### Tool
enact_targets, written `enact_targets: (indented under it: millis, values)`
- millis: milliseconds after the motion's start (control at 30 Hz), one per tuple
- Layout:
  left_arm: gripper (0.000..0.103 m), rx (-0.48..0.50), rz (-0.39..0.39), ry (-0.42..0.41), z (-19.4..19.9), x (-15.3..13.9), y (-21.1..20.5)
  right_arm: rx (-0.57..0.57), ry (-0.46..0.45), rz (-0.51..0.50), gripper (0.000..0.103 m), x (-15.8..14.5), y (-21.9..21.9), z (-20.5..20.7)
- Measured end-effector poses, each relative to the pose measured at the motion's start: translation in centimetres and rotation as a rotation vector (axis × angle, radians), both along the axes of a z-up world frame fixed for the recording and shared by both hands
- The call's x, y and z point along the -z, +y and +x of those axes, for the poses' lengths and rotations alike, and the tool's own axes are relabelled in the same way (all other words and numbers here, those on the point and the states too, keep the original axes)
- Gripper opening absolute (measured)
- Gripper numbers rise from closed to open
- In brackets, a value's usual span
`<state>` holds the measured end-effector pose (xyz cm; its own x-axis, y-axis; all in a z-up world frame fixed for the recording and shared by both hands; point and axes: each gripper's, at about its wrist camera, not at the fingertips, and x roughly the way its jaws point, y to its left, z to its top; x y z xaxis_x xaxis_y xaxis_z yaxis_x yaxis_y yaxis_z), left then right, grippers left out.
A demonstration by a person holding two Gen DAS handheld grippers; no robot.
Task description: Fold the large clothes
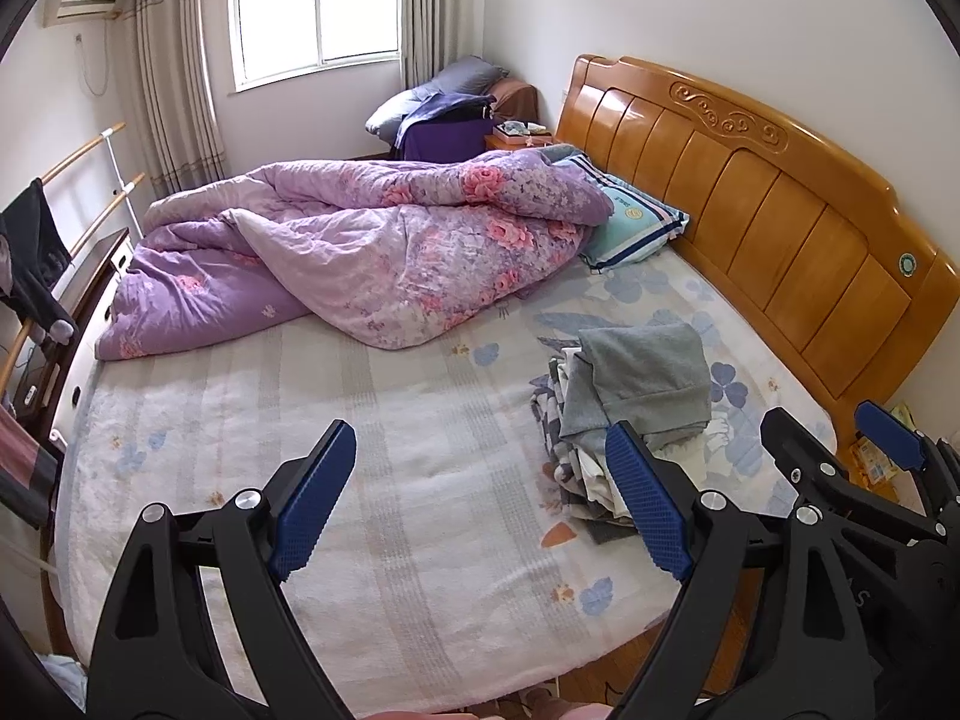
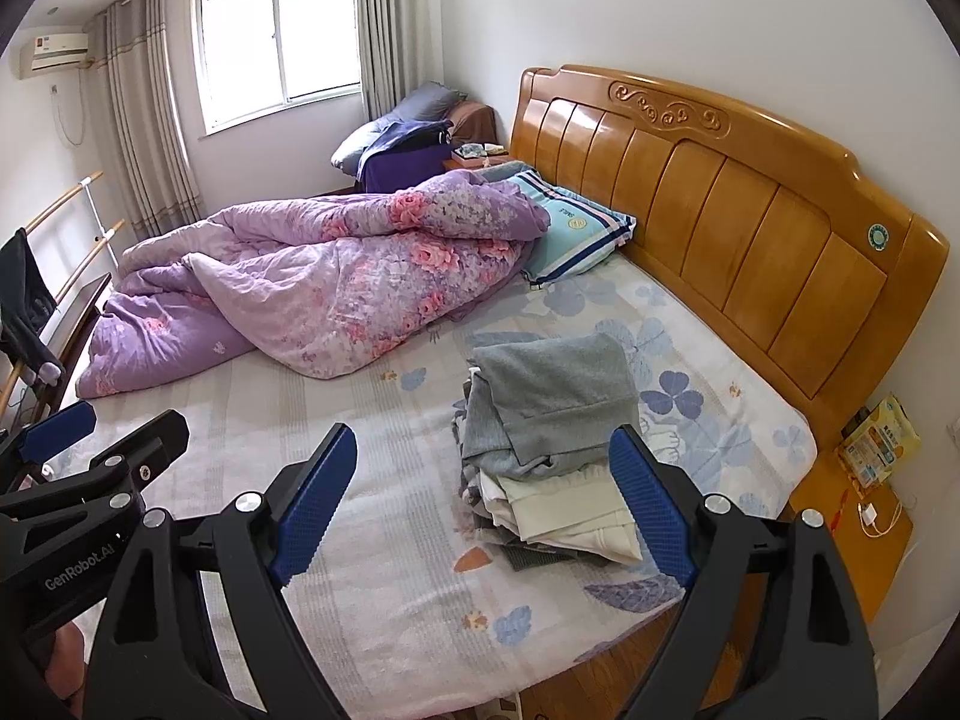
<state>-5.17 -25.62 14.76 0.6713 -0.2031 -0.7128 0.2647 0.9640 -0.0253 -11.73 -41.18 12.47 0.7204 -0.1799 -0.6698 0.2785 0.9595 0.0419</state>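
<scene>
Both grippers hang above the near edge of the bed [image 1: 372, 480], pointing down across it, and nothing is in hand. The left gripper [image 1: 480, 498] has its jaws spread wide with only bedsheet showing between the blue pads [image 1: 312, 498]. The right gripper [image 2: 480, 498] is the same story, jaws wide apart and gripping nothing, with the lower end of the clothes pile seen between its pads in its own view, though the jaws are not touching it. That pile of clothes [image 2: 546, 438] sits on the sheet toward the headboard side, a grey garment [image 2: 552, 384] on top, white and patterned pieces sticking out beneath it. From the left camera, the pile [image 1: 630, 408] lies just past the right-hand pad, and the right gripper [image 1: 840, 438] shows at the frame's edge. A rumpled purple floral quilt [image 2: 312, 282] is heaped on the far half of the bed, well apart from the clothes, with a striped turquoise pillow [image 2: 576, 228] tucked against the wooden headboard [image 2: 750, 222]. A window [image 2: 276, 42] with curtains lights the far wall.
</scene>
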Motion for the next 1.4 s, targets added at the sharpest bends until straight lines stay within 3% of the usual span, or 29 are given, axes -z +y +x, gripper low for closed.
enact_targets:
  millis: [400,1400]
  values:
    - [0.088,0.029,0.01,0.07,0.3,1.8,-0.5,0.026,0.067,0.032,0.083,1.2,-0.7,-0.1]
    - [0.088,0.033,0.001,0.088,-0.4,2.4,-0.2,0.031,0.074,0.035,0.083,1.4,-0.9,-0.6]
